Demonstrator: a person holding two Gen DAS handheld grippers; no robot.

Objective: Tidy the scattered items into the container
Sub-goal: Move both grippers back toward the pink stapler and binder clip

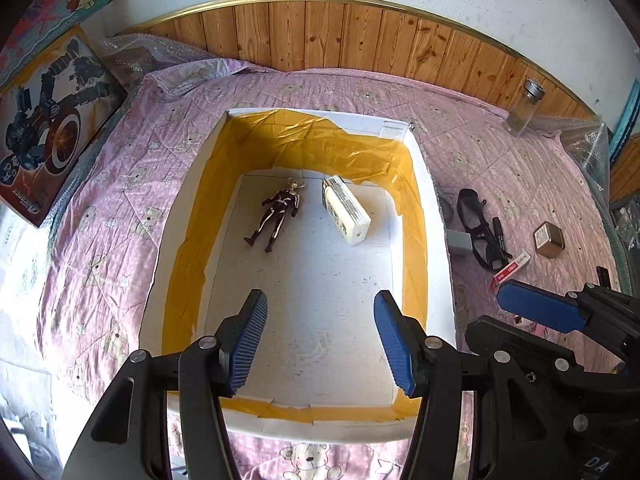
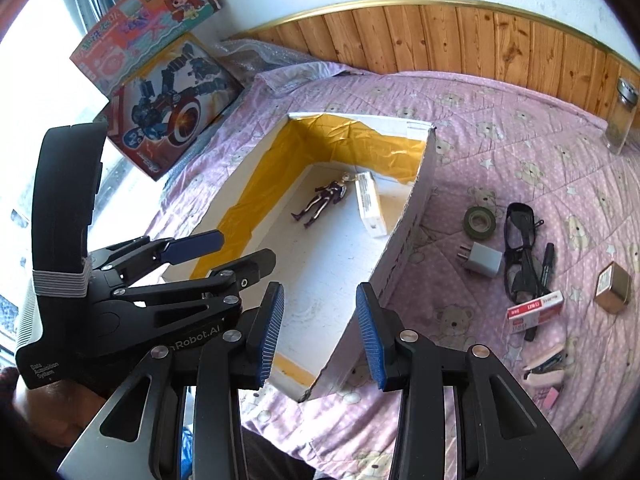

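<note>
A white box [image 1: 435,208] lined with yellow tape lies on the pink quilt. Inside it are a dark toy figure [image 1: 278,210] and a small white carton [image 1: 346,210]. My left gripper [image 1: 320,340] hangs open and empty over the box's near end. My right gripper [image 2: 320,334] is also open and empty, above the box's near right corner [image 2: 404,240]. Right of the box lie a tape roll [image 2: 480,220], a charger plug [image 2: 484,260], black sunglasses [image 2: 520,248], a black pen [image 2: 547,264], a red-and-white packet [image 2: 536,310], a brown cube box [image 2: 612,288] and a pink case [image 2: 544,368].
A glass jar [image 2: 622,114] with a metal lid stands at the far right by the wooden wall panel [image 1: 320,36]. Two toy boxes [image 2: 172,108] lean at the far left beside bubble wrap. The quilt [image 2: 500,140] between the box and the jar is bare.
</note>
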